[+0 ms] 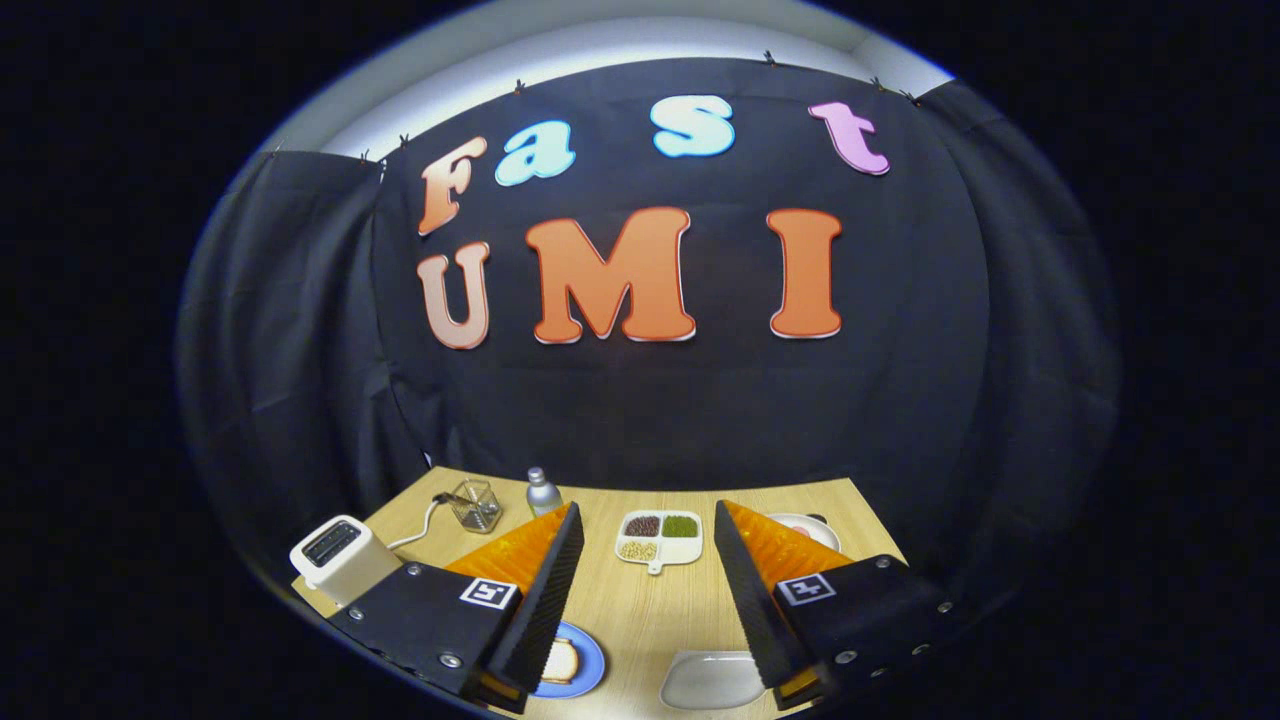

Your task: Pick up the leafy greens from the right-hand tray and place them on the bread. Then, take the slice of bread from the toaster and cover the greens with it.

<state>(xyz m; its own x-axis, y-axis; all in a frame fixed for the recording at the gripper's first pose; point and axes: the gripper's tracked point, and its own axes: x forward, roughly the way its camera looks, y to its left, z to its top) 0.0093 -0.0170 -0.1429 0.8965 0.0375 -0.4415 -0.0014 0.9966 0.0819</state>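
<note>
Above a pale wooden table (640, 610), the gripper (645, 525) hangs with ribbed fingers spread wide, holding nothing. A bread slice (562, 661) lies on a round blue plate (590, 665), half hidden behind the left finger. The boxy white toaster (342, 557) stands left; what may be the greens' tray (812, 527) peeks beyond the right finger.

A staged recording booth: black cloth wall (680, 400) behind a wooden table (640, 600) with toaster (340, 555) and dishes.

No words or numbers are legible. Square black-and-white coded left marker (489, 592) and right marker (806, 588) sit on the gripper (648, 507), whose wide-spread fingers flank the white divided plastic dish (659, 537).
</note>
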